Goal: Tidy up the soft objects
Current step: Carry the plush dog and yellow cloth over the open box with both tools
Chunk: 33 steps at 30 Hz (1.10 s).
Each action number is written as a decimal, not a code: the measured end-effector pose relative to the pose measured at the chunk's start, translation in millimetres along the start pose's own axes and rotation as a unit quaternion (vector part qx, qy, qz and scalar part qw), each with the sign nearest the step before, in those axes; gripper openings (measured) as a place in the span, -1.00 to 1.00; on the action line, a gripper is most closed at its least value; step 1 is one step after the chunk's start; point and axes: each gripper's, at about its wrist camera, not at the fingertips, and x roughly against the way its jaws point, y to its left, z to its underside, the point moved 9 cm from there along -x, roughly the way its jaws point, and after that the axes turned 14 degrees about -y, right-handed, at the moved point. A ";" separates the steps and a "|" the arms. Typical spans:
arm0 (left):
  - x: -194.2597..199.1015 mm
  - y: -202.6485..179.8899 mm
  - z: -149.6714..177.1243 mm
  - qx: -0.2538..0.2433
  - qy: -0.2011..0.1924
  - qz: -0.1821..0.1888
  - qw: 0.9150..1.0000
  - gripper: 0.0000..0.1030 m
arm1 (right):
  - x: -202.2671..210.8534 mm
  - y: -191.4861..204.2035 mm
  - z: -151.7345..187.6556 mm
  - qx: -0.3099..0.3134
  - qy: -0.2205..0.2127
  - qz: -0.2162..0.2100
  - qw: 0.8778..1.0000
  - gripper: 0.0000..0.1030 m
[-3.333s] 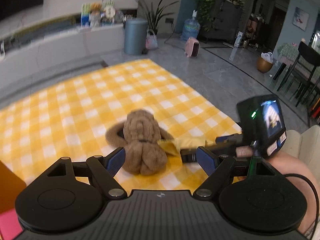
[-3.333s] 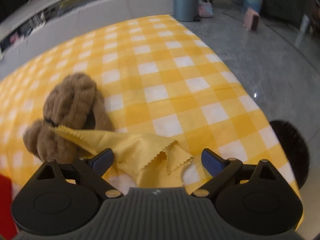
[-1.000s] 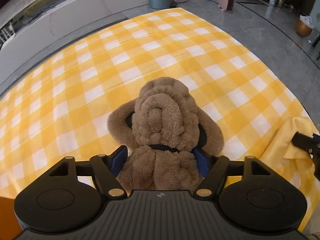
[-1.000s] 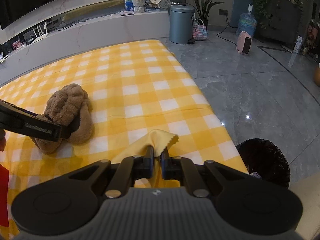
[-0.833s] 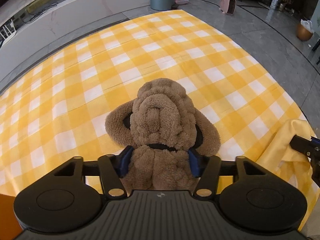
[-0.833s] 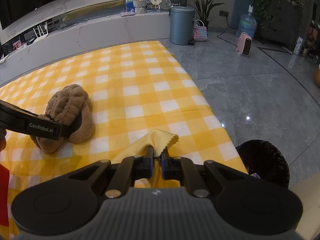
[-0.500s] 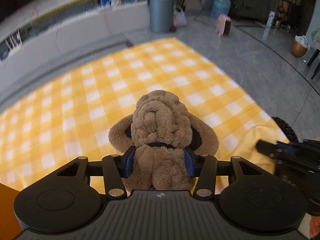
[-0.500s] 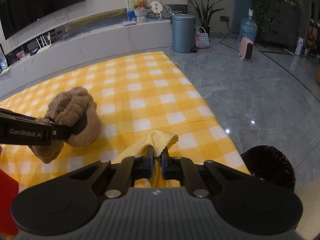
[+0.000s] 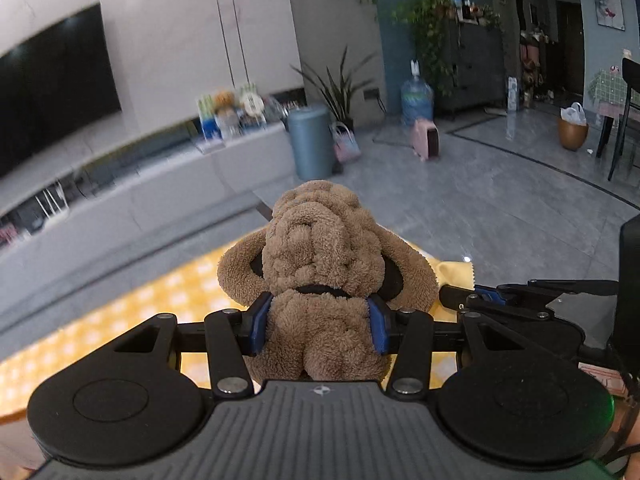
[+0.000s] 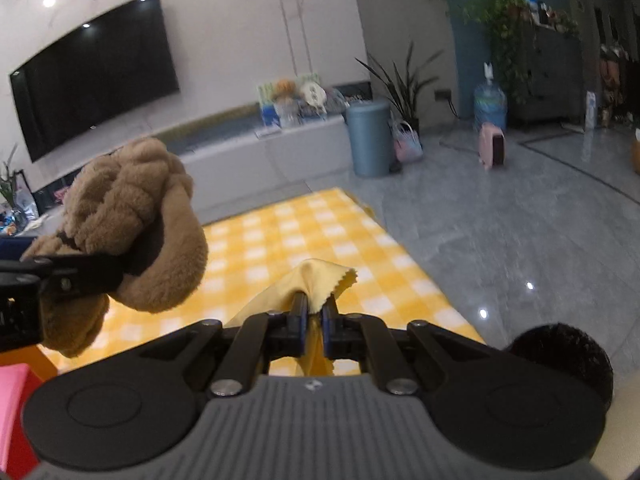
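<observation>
My left gripper (image 9: 318, 326) is shut on a brown plush dog (image 9: 320, 256) around its neck and holds it up in the air above the yellow checked cloth (image 9: 120, 316). The dog also shows at the left of the right wrist view (image 10: 132, 220). My right gripper (image 10: 315, 314) is shut on a small yellow cleaning cloth (image 10: 316, 276) with a zigzag edge, lifted above the checked cloth (image 10: 304, 236). The right gripper shows at the right of the left wrist view (image 9: 460, 300), close beside the dog.
A black round bin (image 10: 568, 360) stands on the grey floor by the cloth's right corner. A red and pink box (image 10: 14, 396) sits at lower left. Far back are a TV bench (image 10: 240, 152), a blue-grey bin (image 10: 368, 138) and a pink heater (image 10: 494, 152).
Both grippers have risen. The left one has lifted the plush dog off the checked cloth; the right one has lifted the yellow cloth higher, and both views now look out across the room.
</observation>
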 end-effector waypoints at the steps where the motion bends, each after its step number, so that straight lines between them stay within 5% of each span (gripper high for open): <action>1: 5.3 3.2 -3.1 0.001 -0.005 -0.003 1.000 0.08 | 3.5 3.4 -4.1 0.001 -0.007 -0.002 1.000 -0.90; 9: 55.8 49.4 -13.2 0.004 -0.031 -0.063 0.998 0.08 | 34.2 44.6 -31.1 0.027 -0.062 -0.041 0.997 -0.90; 21: 158.4 179.2 12.6 0.121 -0.085 -0.151 0.977 0.08 | 95.4 139.6 -67.5 0.066 -0.124 -0.166 0.976 -0.90; 30: 184.0 250.5 74.8 0.239 -0.116 -0.158 0.951 0.08 | 126.1 240.2 -38.8 0.145 -0.100 -0.272 0.946 -0.90; 33: 182.2 268.2 90.4 0.257 -0.114 -0.148 0.948 0.08 | 131.0 273.7 -22.9 0.171 -0.082 -0.303 0.934 -0.90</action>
